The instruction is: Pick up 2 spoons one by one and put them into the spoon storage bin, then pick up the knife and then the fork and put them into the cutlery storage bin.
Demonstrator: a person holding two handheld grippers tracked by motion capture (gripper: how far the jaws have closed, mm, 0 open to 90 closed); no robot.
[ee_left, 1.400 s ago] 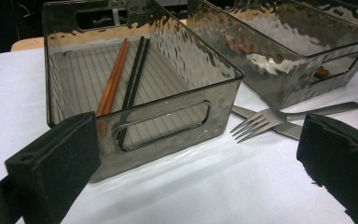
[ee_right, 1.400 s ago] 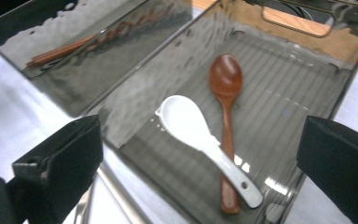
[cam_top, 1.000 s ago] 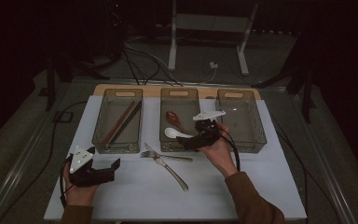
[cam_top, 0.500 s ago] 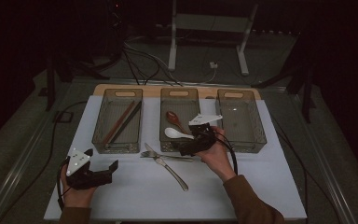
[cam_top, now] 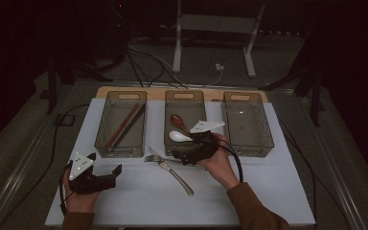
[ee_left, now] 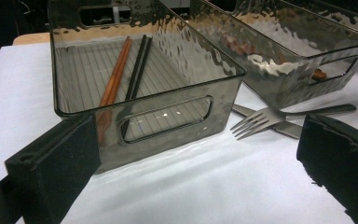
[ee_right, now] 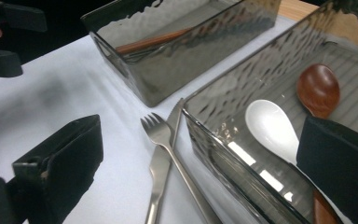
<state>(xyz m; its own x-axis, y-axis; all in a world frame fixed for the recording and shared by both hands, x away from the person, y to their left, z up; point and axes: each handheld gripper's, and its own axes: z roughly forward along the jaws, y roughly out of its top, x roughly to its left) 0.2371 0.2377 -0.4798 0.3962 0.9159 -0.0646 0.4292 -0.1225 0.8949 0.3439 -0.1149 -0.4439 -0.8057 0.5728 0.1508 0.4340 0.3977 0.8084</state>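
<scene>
A metal fork (cam_top: 155,158) and a knife (cam_top: 178,178) lie crossed on the white mat, in front of the middle bin (cam_top: 185,97). That bin holds a white spoon (cam_top: 179,136) and a brown wooden spoon (cam_top: 177,120). My right gripper (cam_top: 181,156) hovers open at the bin's front edge, just right of the fork (ee_right: 160,135); the white spoon (ee_right: 271,128) lies behind the bin wall. My left gripper (cam_top: 106,166) is open near the mat's front left, empty, facing the left bin (ee_left: 144,116) and the fork tines (ee_left: 256,121).
Brown and black chopsticks (cam_top: 124,125) lie in the left bin (cam_top: 103,143). The right bin (cam_top: 264,143) has nothing in it. The mat's front edge (cam_top: 182,223) is near the person's forearms. Cables and a stand (cam_top: 213,28) sit beyond the table.
My right gripper has moved left and nearer, from over the middle bin's front down toward the fork. The left gripper has hardly moved.
</scene>
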